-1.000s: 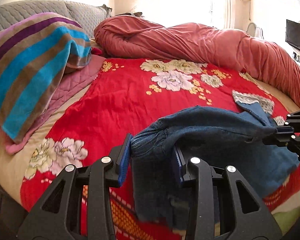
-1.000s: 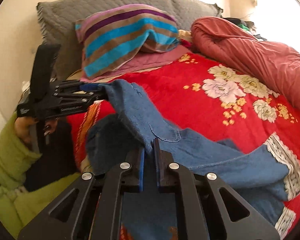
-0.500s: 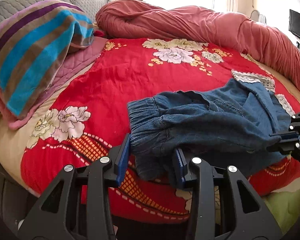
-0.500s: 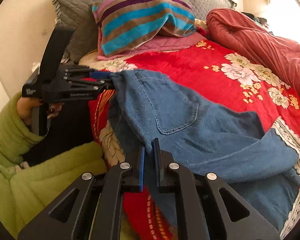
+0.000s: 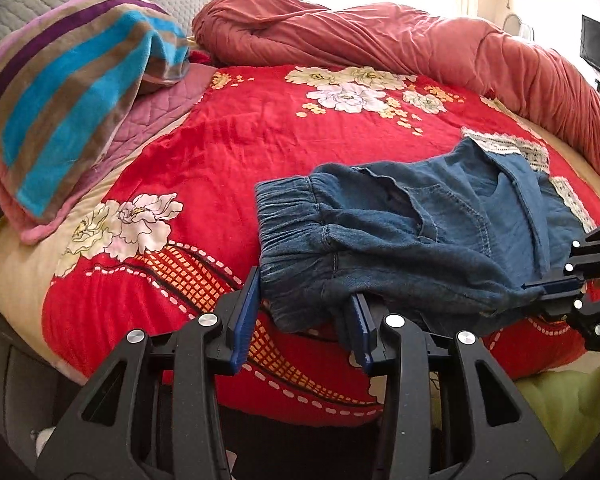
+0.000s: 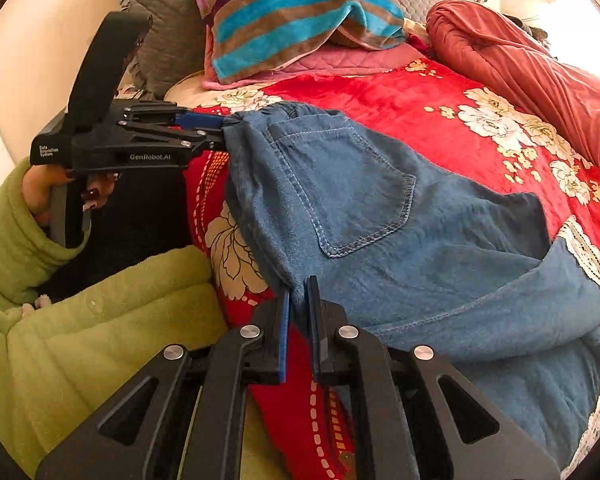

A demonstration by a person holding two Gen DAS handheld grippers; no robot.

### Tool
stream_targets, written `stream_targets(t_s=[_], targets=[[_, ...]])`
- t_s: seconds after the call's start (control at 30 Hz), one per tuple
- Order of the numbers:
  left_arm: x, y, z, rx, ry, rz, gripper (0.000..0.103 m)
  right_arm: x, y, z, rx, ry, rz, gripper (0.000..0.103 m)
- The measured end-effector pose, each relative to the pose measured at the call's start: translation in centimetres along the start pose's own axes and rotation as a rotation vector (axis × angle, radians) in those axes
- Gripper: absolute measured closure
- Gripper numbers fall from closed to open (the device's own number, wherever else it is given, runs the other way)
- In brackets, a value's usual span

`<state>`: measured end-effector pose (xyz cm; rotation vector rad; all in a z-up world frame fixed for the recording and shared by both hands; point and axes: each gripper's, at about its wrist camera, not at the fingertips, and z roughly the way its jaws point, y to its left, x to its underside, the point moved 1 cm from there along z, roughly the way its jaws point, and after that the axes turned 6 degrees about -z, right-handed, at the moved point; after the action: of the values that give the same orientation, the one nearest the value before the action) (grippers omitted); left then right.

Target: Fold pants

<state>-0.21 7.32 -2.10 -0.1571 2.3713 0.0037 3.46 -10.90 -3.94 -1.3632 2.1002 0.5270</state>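
Blue denim pants with an elastic waistband and lace-trimmed hems lie folded on the red floral bedspread near its front edge. In the right wrist view the pants show a back pocket facing up. My left gripper holds the waistband corner between fairly wide-set pads; in the right wrist view the left gripper is seen pinching that corner. My right gripper is shut on the pants' near edge; it also shows in the left wrist view.
A striped towel on a pink quilted pillow lies at the left. A rolled rust-red duvet runs along the back and right. A grey headboard cushion stands behind. The person's green sleeve and green fabric are below the bed edge.
Both grippers have lowered the pants from the air onto the bedspread and pulled them toward the bed's front edge. The pants now lie flatter.
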Motion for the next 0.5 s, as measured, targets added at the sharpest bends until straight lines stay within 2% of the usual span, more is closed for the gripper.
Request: stream_targets(t_s=[0.1, 0.2, 0.33, 0.5], targets=[[0.3, 0.8, 0.5, 0.038, 0.046, -0.043, 0.067, 0.4, -0.2, 0.6, -0.012, 0.016, 0.018, 0.096], [0.7, 1.5, -0.3, 0.043, 0.05, -0.07, 0.061, 0.4, -0.3, 0.5, -0.022, 0.008, 0.024, 0.096], [1.0, 2.2, -2.1, 0.02, 0.036, -0.121, 0.064, 0.5, -0.4, 0.6, -0.032, 0.003, 0.025, 0.096], [-0.2, 2.0, -5.0, 0.062, -0.036, -0.18, 0.07, 0.6, -0.4, 0.7, -0.042, 0.001, 0.028, 0.095]])
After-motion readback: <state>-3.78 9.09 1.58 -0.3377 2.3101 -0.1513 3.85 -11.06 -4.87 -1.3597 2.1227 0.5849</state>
